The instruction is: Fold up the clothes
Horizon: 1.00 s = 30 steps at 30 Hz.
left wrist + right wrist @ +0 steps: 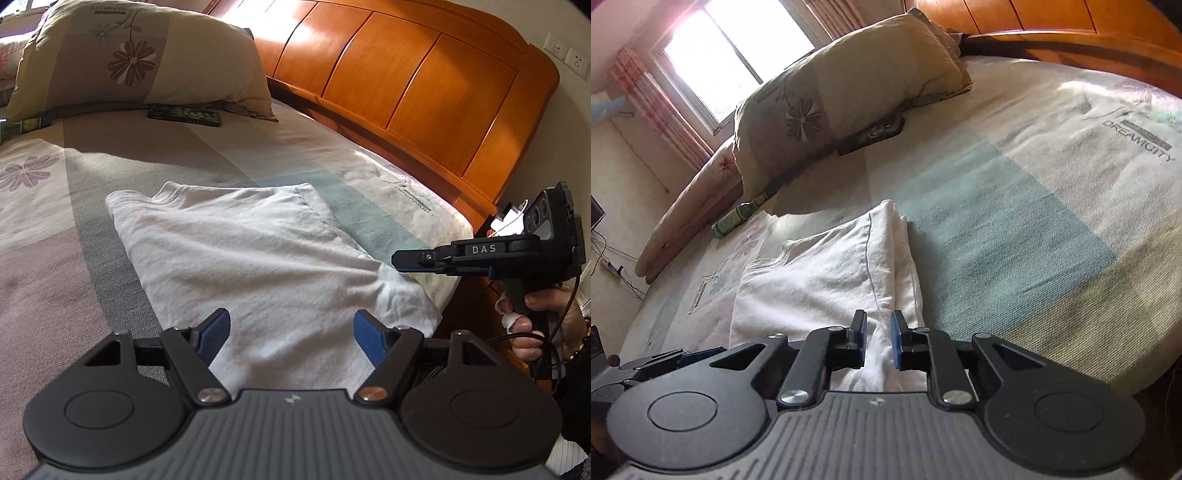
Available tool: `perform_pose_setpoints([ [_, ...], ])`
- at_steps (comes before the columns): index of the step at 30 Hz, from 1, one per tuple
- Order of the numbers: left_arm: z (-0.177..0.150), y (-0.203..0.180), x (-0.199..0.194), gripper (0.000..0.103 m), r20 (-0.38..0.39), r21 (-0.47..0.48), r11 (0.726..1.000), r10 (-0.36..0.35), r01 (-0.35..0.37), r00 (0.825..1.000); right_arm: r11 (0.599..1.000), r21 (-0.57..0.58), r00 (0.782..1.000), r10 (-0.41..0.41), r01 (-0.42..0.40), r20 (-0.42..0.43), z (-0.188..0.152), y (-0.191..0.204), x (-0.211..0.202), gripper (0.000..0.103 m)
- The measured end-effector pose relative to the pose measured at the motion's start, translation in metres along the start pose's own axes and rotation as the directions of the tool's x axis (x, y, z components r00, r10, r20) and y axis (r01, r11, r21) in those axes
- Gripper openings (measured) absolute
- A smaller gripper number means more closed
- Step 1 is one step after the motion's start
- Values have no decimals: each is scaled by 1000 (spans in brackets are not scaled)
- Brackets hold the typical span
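White shirt (258,254) folded, on bed (55,229)

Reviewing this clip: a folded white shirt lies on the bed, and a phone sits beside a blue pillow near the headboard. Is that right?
Not quite. The pillow is beige with a purple flower print, not blue, as the left wrist view shows. The rest holds: the white shirt lies folded on the bed, and the phone sits by that pillow.

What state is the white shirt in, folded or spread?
Folded. The white shirt lies on the bed as a compact rectangle; the right wrist view shows stacked layers at its edge.
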State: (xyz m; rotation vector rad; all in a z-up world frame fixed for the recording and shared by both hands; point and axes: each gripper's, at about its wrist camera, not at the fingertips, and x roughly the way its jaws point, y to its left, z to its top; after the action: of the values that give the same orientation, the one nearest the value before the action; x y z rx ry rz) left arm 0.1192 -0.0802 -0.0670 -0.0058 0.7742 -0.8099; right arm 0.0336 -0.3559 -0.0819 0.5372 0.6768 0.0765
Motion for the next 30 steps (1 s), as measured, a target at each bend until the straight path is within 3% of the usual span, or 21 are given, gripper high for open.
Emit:
perform_pose_setpoints([
  [3, 11, 3, 15, 74, 11, 49, 999, 1, -2, 1000, 992, -125, 999, 28, -25, 16, 2, 21, -5, 20],
  [7, 17, 19, 47, 73, -28, 52, 997, 60, -59, 998, 981, -192, 998, 7, -20, -70, -7, 34, 25, 22],
  [9, 15, 25, 53, 73, -37, 33, 997, 74, -73, 997, 983, -176, 988, -66, 41, -136, -16, 25, 42, 17],
  [14, 21, 28, 32, 73, 12, 49, 995, 82, -82, 997, 995, -103, 992, -19, 6, -121, -21, 12, 35, 17],
  [22, 41, 56, 63, 72, 1, 13, 989, 144, -144, 990, 997, -76, 994, -29, 21, -105, -29, 11, 28, 17],
  [25, 48, 49, 54, 73, 36, 16, 994, 106, -107, 994, 997, -71, 994, -37, 30, -107, -31, 12, 24, 17],
  [30, 37, 34, 34, 73, 50, 31, 990, 133, -134, 990, 980, -194, 997, -56, 43, -62, -10, 39, 25, 37],
])
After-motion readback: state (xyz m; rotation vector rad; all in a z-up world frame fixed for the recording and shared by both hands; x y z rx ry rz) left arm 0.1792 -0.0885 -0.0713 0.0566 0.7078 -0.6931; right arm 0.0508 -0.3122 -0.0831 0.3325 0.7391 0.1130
